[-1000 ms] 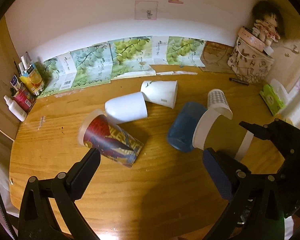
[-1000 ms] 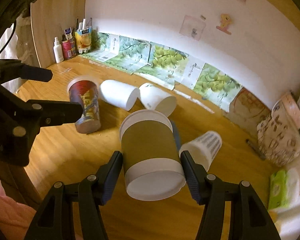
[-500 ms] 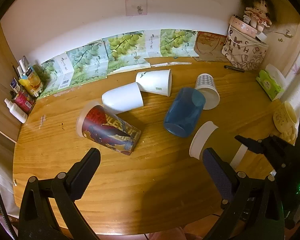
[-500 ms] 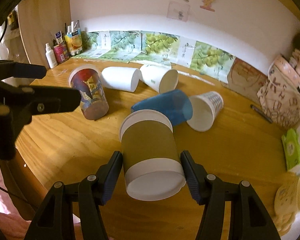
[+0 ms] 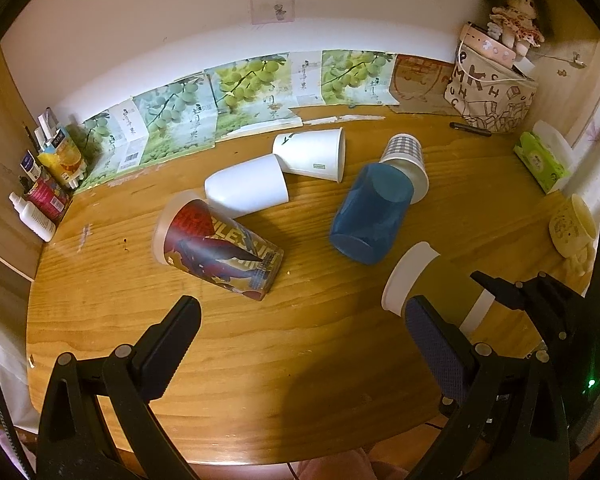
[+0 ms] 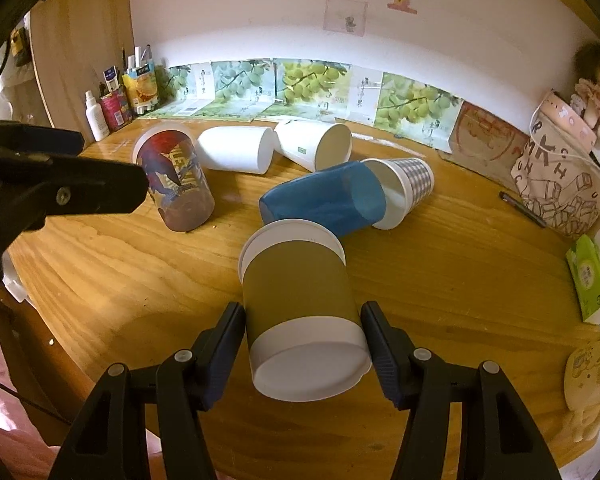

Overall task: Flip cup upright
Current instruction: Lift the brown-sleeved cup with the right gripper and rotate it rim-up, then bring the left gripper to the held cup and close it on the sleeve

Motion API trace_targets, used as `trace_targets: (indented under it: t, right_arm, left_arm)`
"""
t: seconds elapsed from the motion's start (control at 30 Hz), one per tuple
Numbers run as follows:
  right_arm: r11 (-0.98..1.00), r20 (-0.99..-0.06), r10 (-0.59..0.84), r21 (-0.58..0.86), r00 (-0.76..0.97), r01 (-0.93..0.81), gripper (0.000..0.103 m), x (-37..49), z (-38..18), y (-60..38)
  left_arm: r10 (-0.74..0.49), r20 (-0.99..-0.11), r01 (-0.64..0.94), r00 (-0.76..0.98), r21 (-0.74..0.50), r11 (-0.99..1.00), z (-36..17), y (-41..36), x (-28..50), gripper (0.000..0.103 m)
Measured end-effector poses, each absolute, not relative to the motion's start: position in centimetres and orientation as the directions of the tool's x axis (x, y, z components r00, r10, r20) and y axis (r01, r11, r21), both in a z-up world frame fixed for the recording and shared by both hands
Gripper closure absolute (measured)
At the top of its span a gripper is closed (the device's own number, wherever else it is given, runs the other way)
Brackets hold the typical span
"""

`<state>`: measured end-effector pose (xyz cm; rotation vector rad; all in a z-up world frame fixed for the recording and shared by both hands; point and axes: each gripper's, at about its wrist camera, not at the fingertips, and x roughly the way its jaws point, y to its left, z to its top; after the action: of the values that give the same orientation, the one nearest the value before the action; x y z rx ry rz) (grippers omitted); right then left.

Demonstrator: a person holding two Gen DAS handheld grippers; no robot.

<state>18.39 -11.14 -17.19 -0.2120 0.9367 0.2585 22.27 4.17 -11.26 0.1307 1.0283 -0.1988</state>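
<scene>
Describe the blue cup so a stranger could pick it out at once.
On the round wooden table, find the cluster of tipped-over cups in the middle. The blue cup lies on its side at the right of that cluster, its end against the mouth of a small checkered paper cup. It is the only solid blue, translucent-looking one; its neighbours are white, checkered or printed.

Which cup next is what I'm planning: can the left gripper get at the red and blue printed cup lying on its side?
Probably yes. The left gripper is open and empty, and the red and blue printed cup lies just ahead of its fingers with bare wooden table between them.
</scene>
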Motion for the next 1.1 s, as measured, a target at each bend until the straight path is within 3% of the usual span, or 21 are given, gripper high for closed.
trace_targets:
  t: [0.33,0.67,1.1]
  right_arm:
    - [0.951,-0.842,0.114,-0.062,0.528,-0.304,0.042,18.1,-18.2,-10.7]
    - [0.953,-0.865,0.118,-0.039,0.487,-0.3,0.042,17.6,-19.5,-10.3]
    - [0.963,-0.876,0.226,0.134,0.427,-0.234,0.042,17.3,-20.4,-11.3]
  left_arm:
    - [-0.089,-0.882,0.221,0.463,0.017,0.975,-12.4,4.2,22.6,0.001]
    - [-0.151,-0.932,0.221,0.329,-0.08,0.972,-14.8,4.0,23.1,0.001]
    - [-0.2,-0.958,0.219,0.205,-0.154,0.963,-17.4,4.1,23.1,0.001]
